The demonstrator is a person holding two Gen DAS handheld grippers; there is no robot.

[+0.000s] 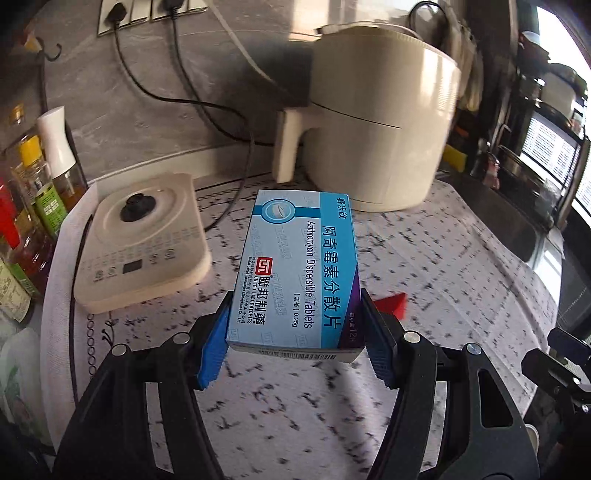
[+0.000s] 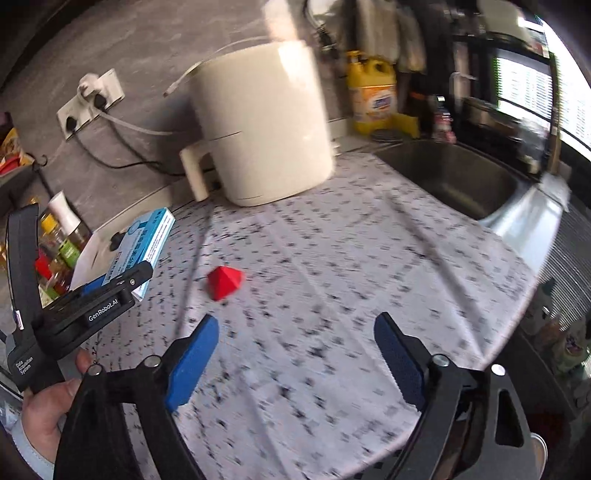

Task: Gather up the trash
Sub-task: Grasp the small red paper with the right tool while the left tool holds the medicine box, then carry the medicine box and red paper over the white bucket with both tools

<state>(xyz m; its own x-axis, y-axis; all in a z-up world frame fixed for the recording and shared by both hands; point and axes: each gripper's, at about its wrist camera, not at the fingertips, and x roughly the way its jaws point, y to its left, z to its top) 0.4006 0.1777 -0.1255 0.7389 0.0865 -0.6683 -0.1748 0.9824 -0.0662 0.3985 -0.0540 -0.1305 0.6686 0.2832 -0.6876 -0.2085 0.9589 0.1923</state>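
My left gripper (image 1: 295, 332) is shut on a blue and white tablet box (image 1: 295, 266) and holds it above the speckled counter. The box also shows in the right wrist view (image 2: 146, 247), at the left, in the left gripper (image 2: 125, 284). A small red faceted object (image 2: 224, 281) lies on the counter ahead of my right gripper (image 2: 295, 358), which is open and empty. In the left wrist view the red object (image 1: 391, 301) peeks out to the right of the box.
A cream air fryer (image 2: 262, 122) stands at the back. A flat white appliance (image 1: 144, 240) with a knob sits at the left beside several bottles (image 1: 40, 192). A steel sink (image 2: 454, 177) lies at the right. A yellow detergent jug (image 2: 373, 92) stands behind the sink. Cords run to wall sockets (image 1: 144, 11).
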